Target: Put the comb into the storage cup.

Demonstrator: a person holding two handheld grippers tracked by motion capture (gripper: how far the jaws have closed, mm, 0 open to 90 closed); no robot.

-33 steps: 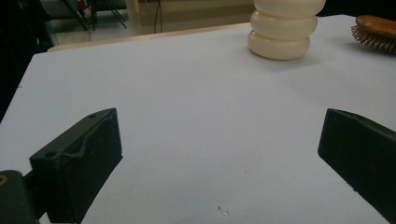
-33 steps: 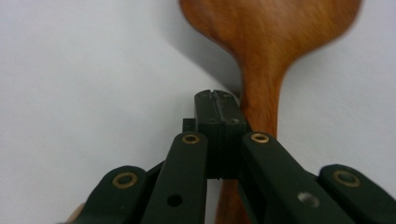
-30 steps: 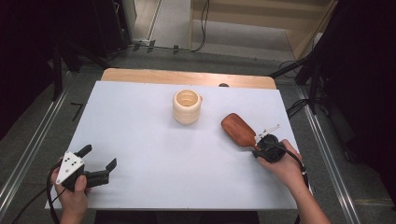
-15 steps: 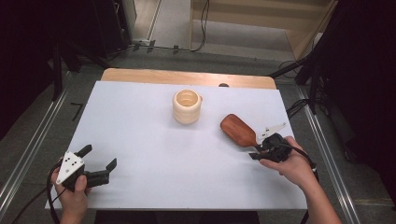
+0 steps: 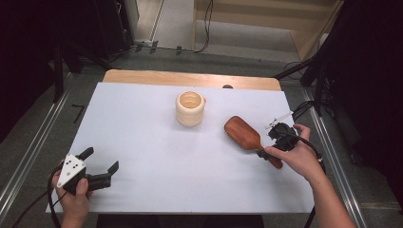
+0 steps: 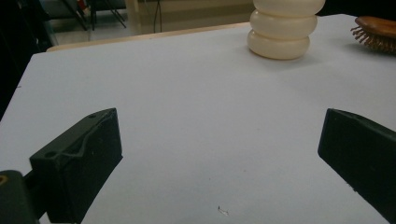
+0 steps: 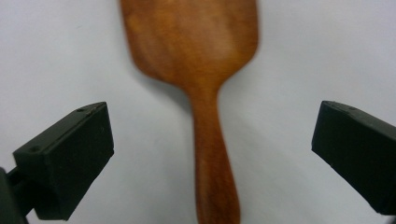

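Observation:
A brown wooden hairbrush (image 5: 246,135) lies bristles down on the white table, right of centre, its handle pointing toward the near right. My right gripper (image 5: 272,151) hovers over that handle, open. In the right gripper view the hairbrush handle (image 7: 211,154) runs up between the two wide-apart jaws, untouched. A cream ribbed cup (image 5: 190,109) stands upright at the table's middle back. My left gripper (image 5: 101,168) rests low at the near left corner, open and with nothing in it. Its own view has the cup (image 6: 284,25) far ahead and the hairbrush bristles (image 6: 377,33) at the top right.
The white table top (image 5: 142,128) has a bare wooden strip (image 5: 190,78) along its far edge. Metal rails run down both sides of the table. Dark stands and cables crowd the floor behind and to the right.
My right gripper has slid back from the brush head along the handle toward the near right. The left gripper has stayed put.

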